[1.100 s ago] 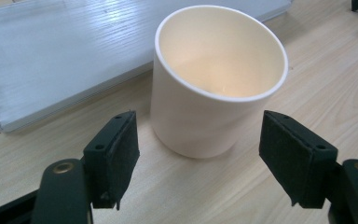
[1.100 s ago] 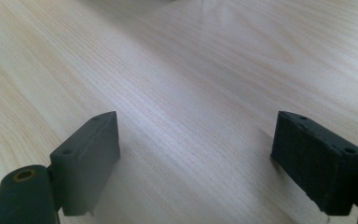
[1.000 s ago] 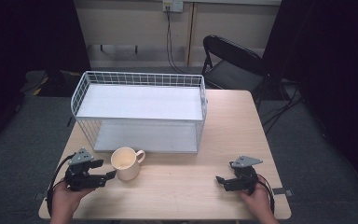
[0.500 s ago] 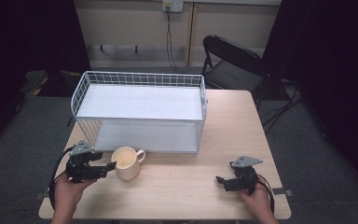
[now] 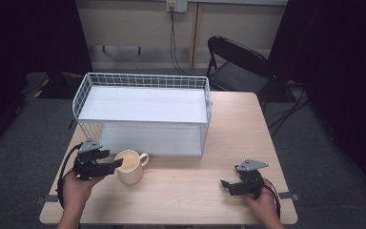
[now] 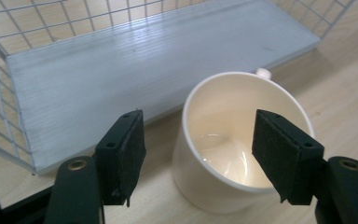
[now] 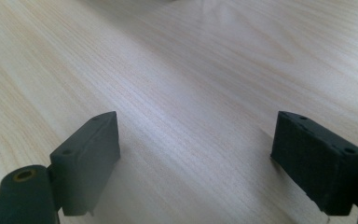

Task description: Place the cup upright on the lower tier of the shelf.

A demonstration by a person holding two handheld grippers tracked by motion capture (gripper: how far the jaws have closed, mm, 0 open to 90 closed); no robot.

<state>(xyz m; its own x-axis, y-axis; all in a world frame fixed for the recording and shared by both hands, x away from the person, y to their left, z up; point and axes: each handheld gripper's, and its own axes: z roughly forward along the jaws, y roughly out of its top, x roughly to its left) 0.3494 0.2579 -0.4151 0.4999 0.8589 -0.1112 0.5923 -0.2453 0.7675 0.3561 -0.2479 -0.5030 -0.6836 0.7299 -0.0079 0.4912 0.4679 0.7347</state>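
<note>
1. High view: a cream cup (image 5: pixel 130 166) stands upright on the wooden worktop (image 5: pixel 195 191), at about 7 o'clock from the middle of the worktop, just in front of the white wire basket (image 5: pixel 143 112).
2. The handle of the cup points to 3 o'clock and the cup looks empty inside.
3. The left claw (image 5: pixel 115 164) is held by the left hand (image 5: pixel 78 183) at 9 o'clock of the cup, and its tips reach the rim of the cup.
4. Left gripper view: the left claw (image 6: pixel 198 154) is wide open. One jaw is beside the outer wall of the cup (image 6: pixel 242 144), and the other jaw is over the opening of the cup. I cannot tell if a jaw touches the cup.
5. Behind the cup in this view is the white floor panel of the basket (image 6: pixel 135 70).
6. High view: the right claw (image 5: pixel 226 185) rests low on the worktop at about 5 o'clock, well apart from the cup, in the right hand (image 5: pixel 262 202).
7. Right gripper view: the right claw (image 7: pixel 196 158) is wide open and there is bare wood (image 7: pixel 191 93) between its jaws.
8. A black folding chair (image 5: pixel 236 62) stands behind the worktop at about 1 o'clock.
</note>
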